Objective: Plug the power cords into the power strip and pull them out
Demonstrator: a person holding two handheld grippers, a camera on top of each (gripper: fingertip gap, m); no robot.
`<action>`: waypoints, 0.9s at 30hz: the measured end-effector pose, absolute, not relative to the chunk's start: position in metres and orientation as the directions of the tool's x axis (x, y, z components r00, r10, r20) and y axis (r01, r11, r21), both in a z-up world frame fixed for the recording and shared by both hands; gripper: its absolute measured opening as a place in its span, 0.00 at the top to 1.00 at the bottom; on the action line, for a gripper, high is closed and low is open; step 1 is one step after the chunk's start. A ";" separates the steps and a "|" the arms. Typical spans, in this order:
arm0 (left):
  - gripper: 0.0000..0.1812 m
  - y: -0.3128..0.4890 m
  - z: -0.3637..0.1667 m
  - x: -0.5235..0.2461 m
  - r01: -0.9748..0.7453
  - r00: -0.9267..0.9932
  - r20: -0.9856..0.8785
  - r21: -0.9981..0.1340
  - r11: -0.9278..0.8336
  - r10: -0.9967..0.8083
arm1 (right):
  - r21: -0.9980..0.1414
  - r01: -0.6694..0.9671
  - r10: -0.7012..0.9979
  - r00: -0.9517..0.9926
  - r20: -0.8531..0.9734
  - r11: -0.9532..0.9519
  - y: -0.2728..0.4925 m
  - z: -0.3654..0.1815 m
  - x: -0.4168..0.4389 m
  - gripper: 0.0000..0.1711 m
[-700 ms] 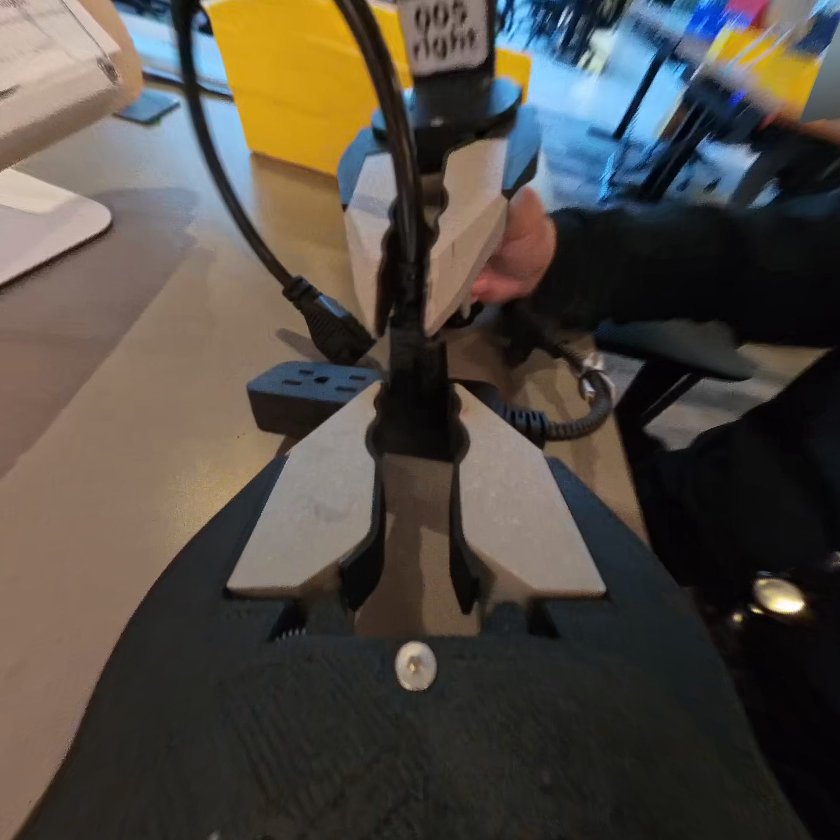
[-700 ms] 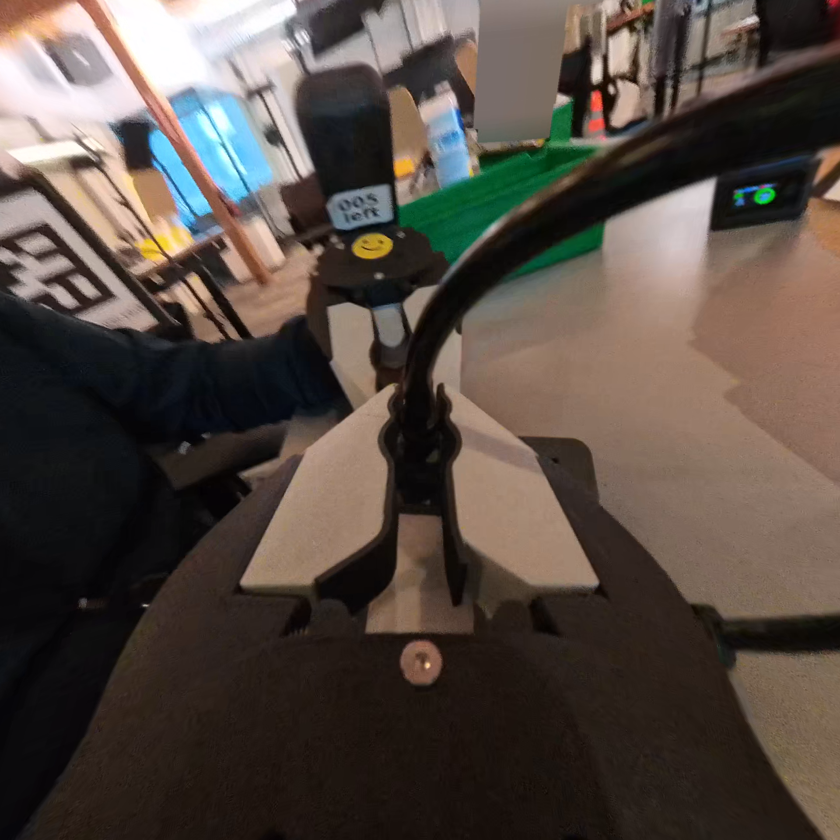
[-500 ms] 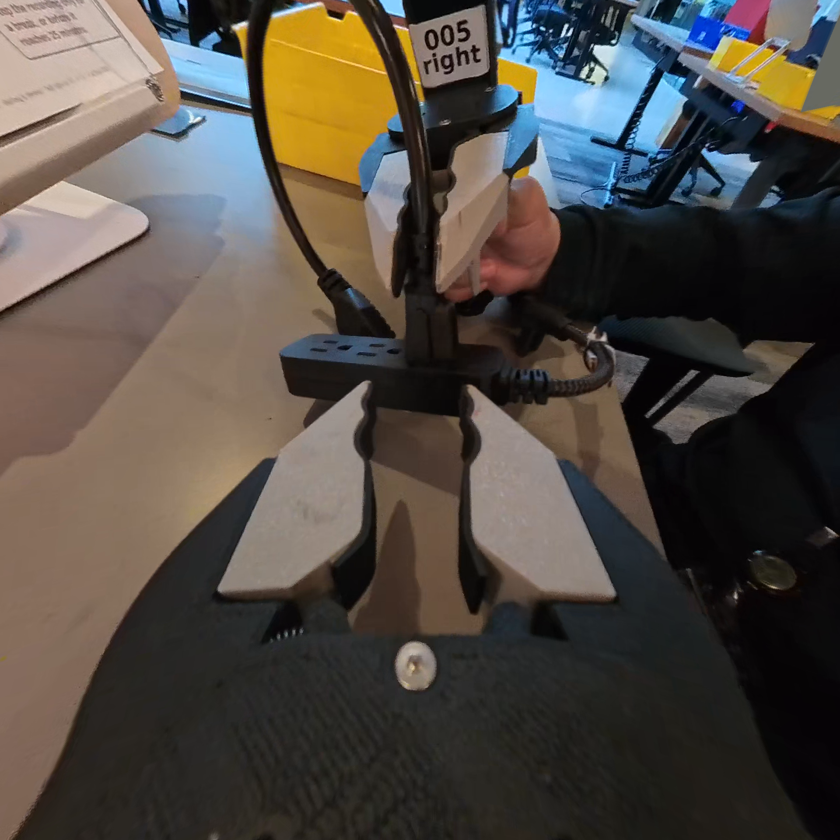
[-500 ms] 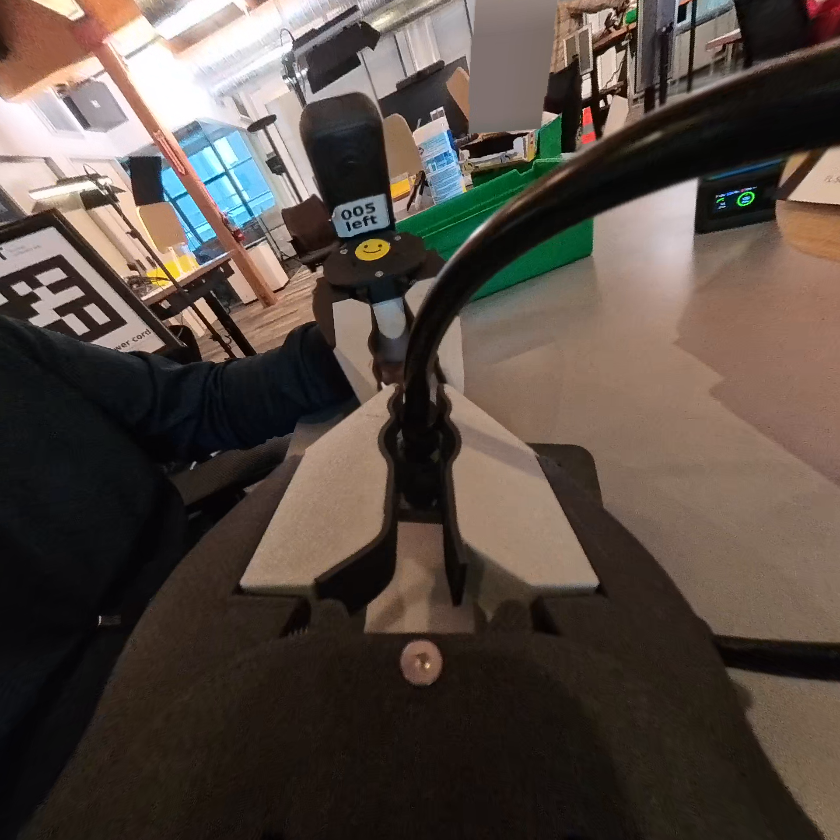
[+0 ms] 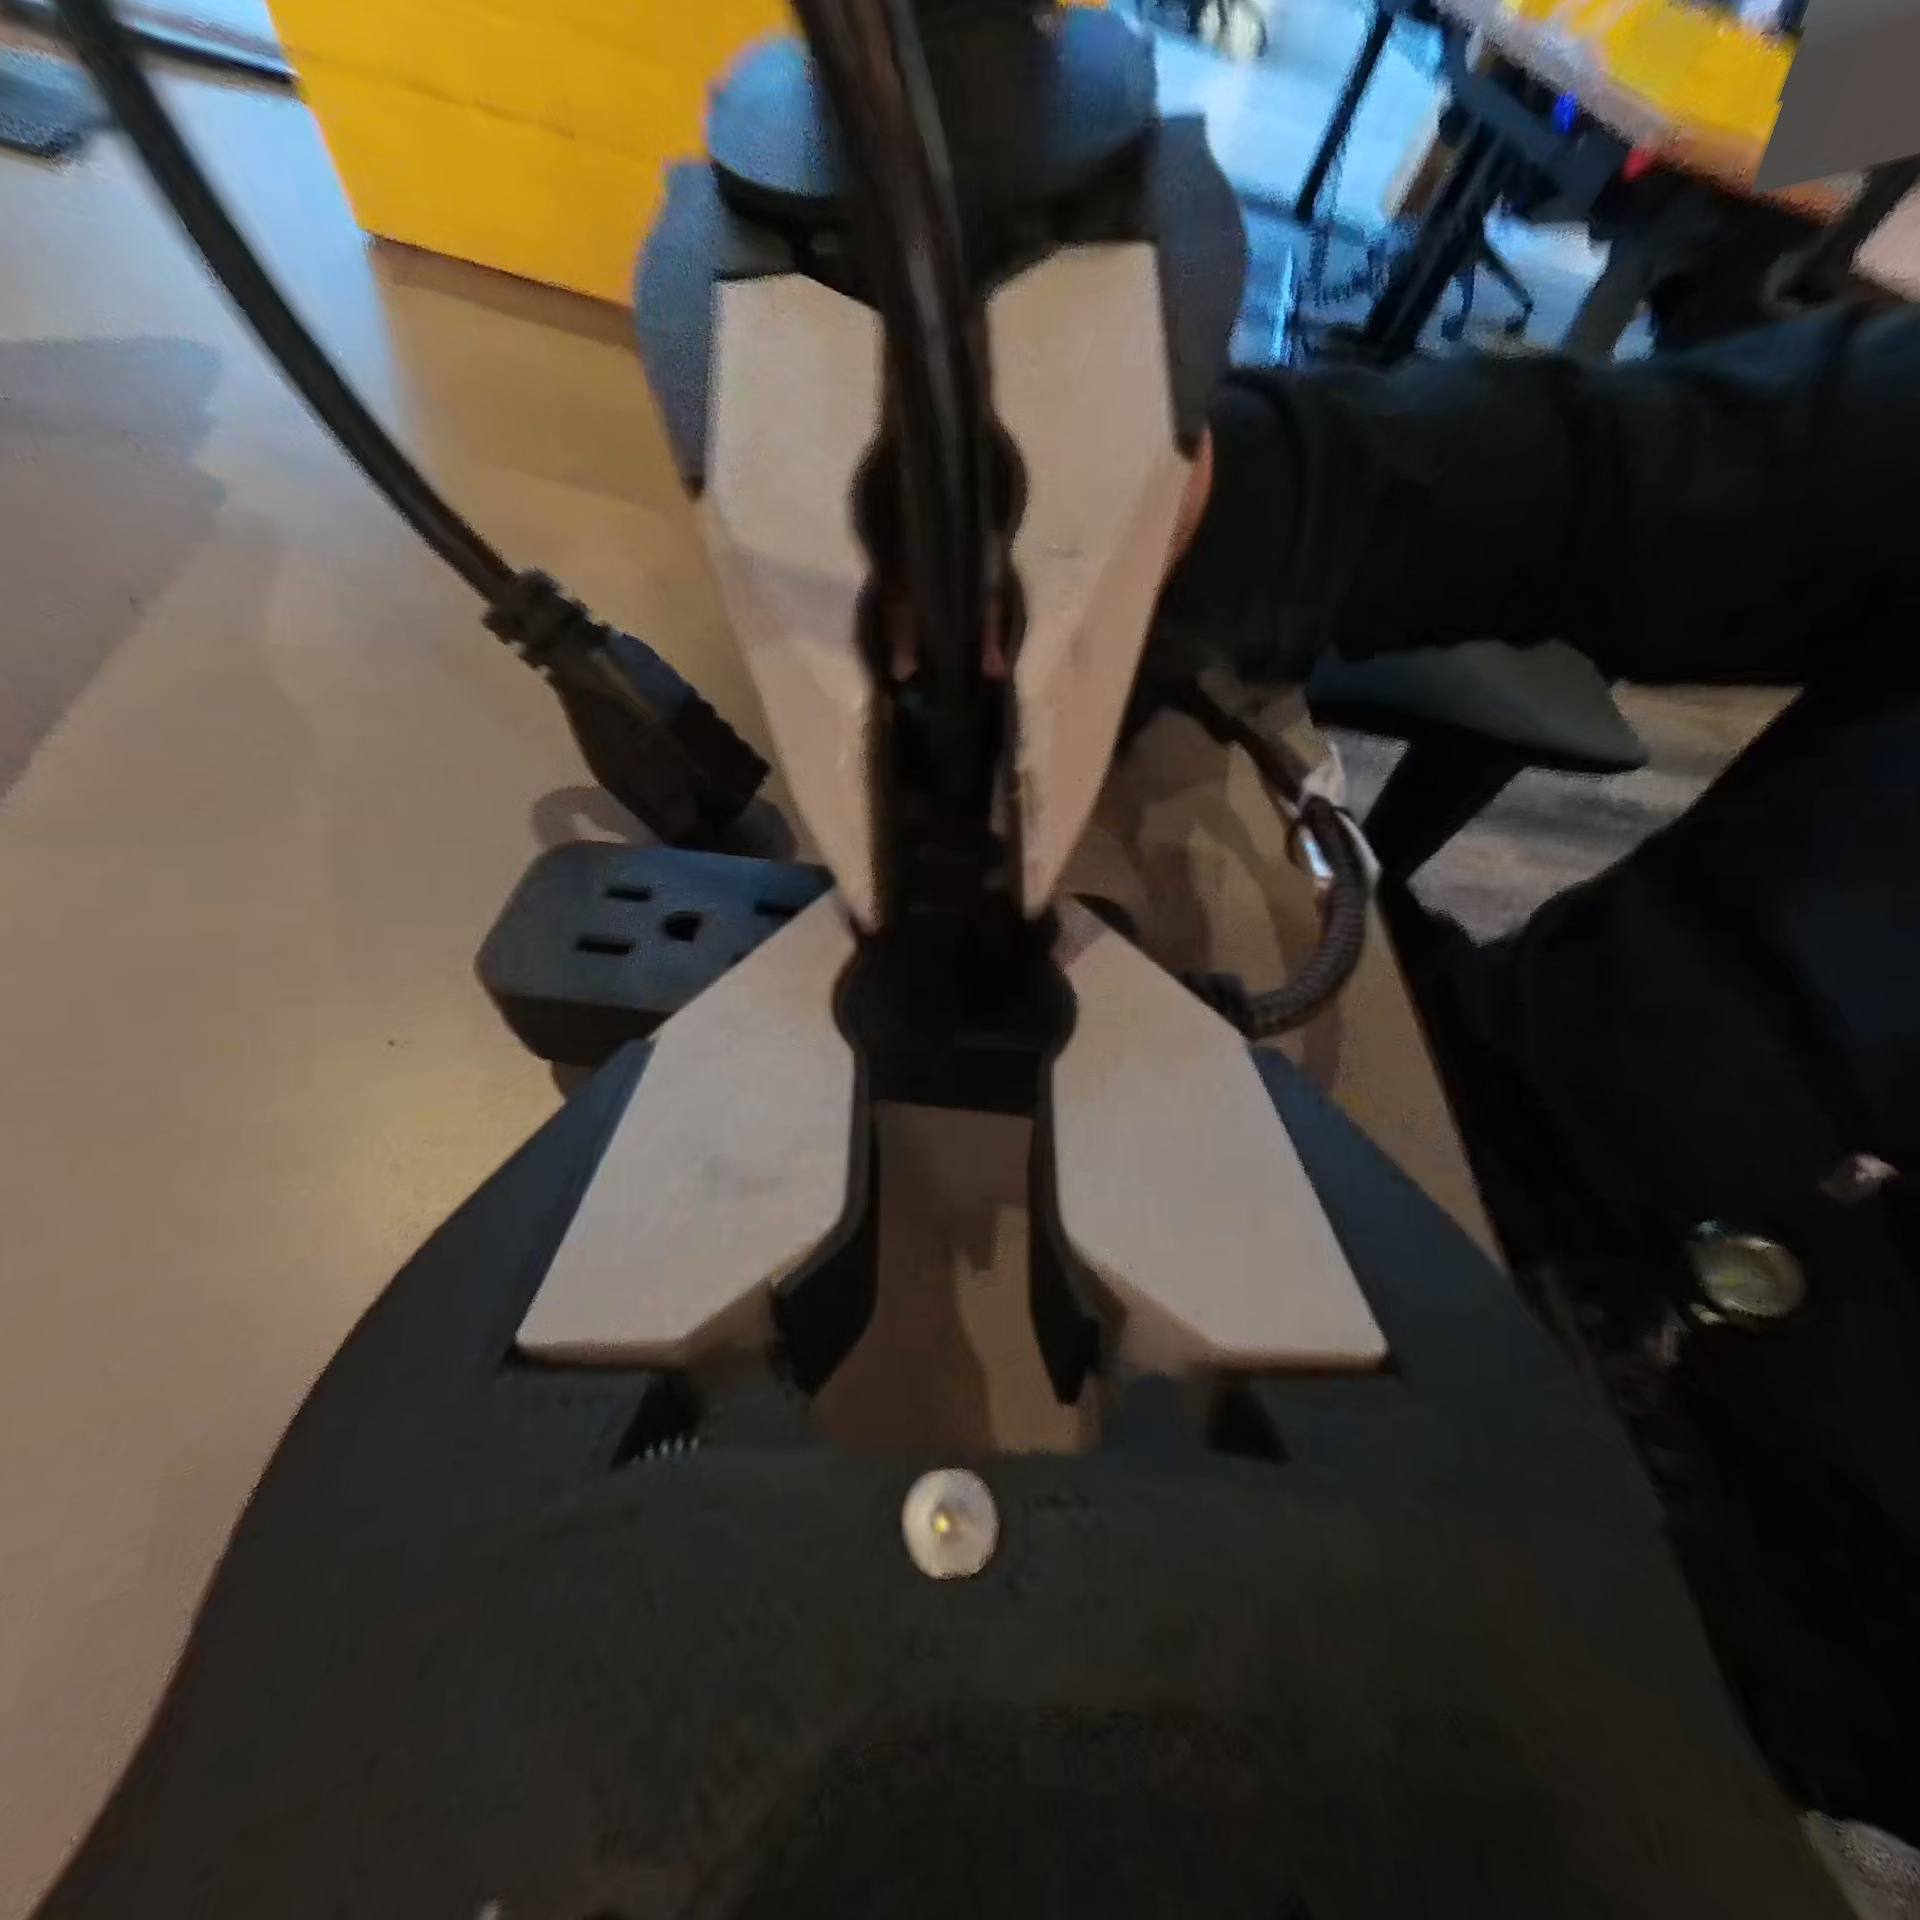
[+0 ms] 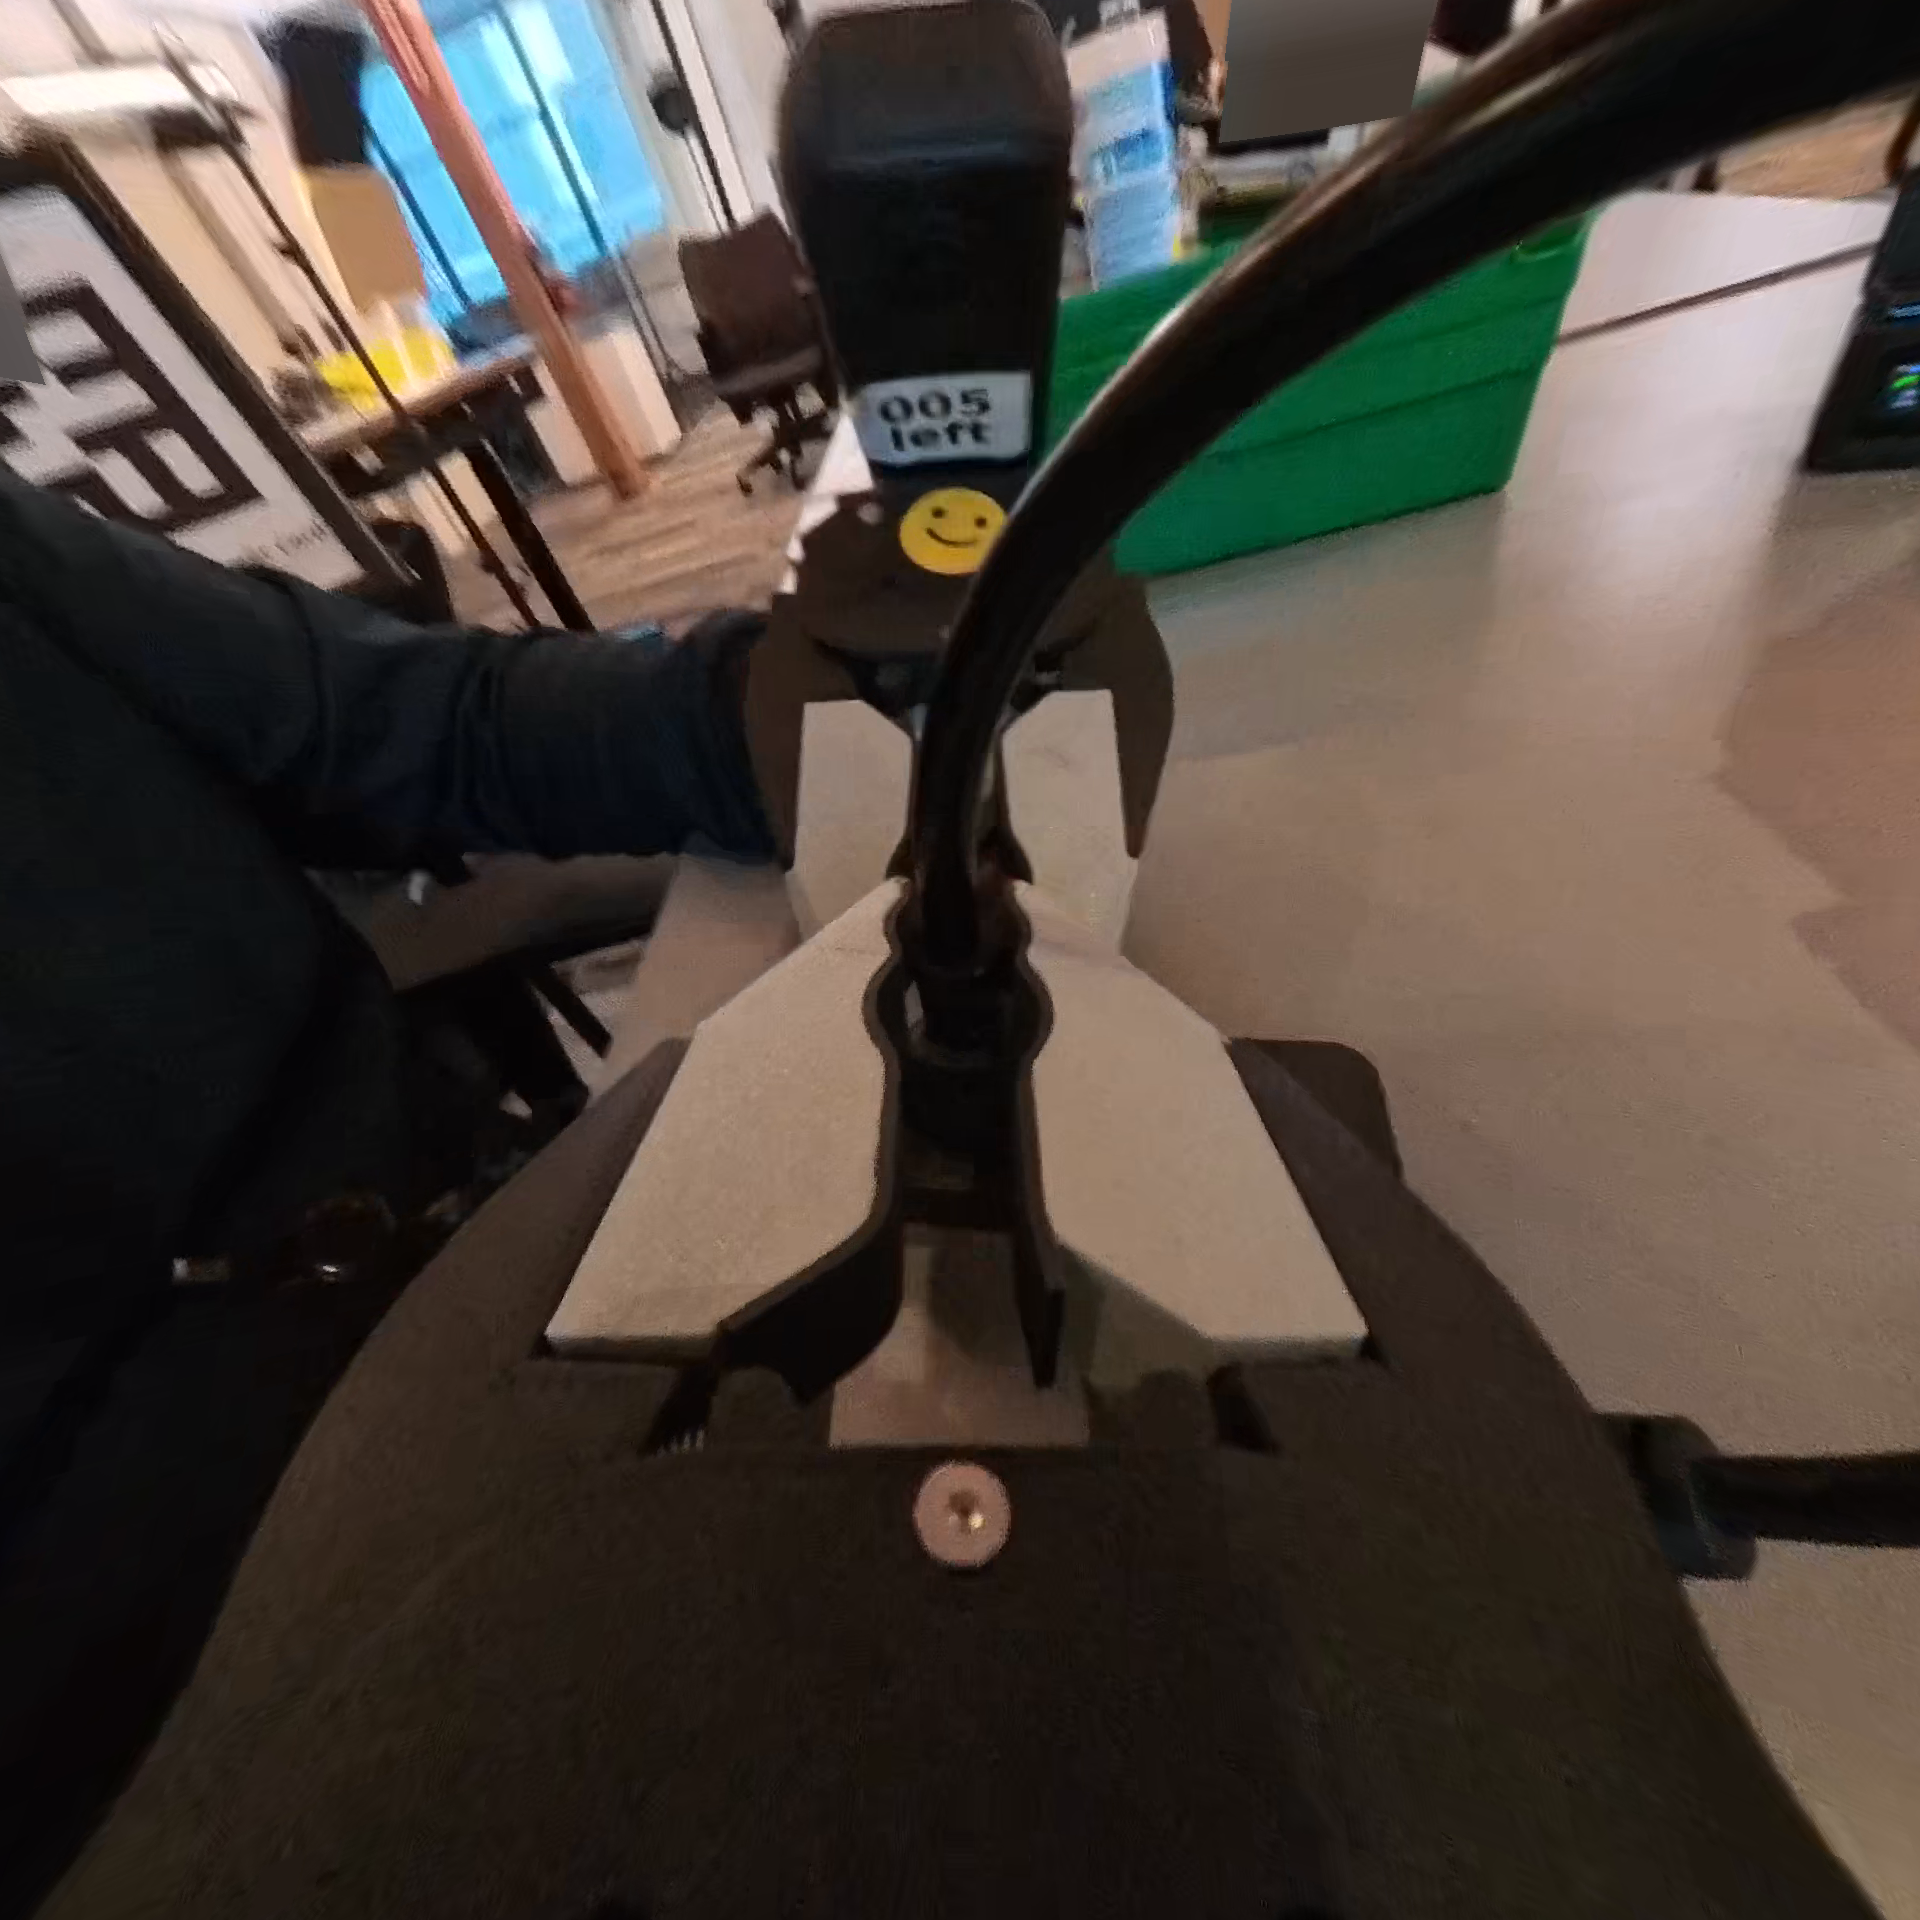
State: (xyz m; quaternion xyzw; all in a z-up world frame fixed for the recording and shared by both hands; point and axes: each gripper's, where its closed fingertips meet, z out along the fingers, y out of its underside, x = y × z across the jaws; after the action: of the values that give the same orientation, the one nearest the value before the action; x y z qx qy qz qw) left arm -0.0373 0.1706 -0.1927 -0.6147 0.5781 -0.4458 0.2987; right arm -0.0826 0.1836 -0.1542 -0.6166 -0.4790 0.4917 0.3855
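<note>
Nearest my left gripper [image 5: 956, 997], the fingers have closed back onto the black power strip [image 5: 634, 935], which they had released half a second ago. Just beyond, my right gripper [image 6: 961, 997] remains clamped on the plug [image 5: 951, 821], seated upright in the strip. Farther left, a second cord [image 5: 634, 717] lies unplugged. I judge the strip braced for pulling.

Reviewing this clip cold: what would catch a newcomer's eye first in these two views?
Dead centre in the left wrist view, the right claw comes down from above, shut on a black power cord over the black power strip, which the left claw clamps. A second plug lies loose on the tan table behind the strip, and a yellow bin glows at the back. In the right wrist view the cord arcs across in front of a green bin.
</note>
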 end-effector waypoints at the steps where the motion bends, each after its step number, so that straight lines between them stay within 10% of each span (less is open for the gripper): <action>1: 0.87 0.172 -0.200 -0.037 -0.485 -0.041 0.156 -0.867 -0.117 -0.987 | -0.947 0.233 0.975 0.068 -0.210 -0.221 0.183 -0.157 -0.084 0.93; 27: 0.86 0.179 -0.213 -0.038 -0.546 0.015 0.047 -0.837 -0.048 -0.999 | -0.934 0.350 0.987 0.161 -0.020 -0.076 0.186 -0.178 -0.074 0.93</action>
State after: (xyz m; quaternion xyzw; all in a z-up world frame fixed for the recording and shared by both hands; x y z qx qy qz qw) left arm -0.0379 0.1793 -0.2127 -0.6342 0.6087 -0.3490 0.3247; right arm -0.0741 0.1863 -0.1780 -0.6312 -0.5293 0.3735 0.4265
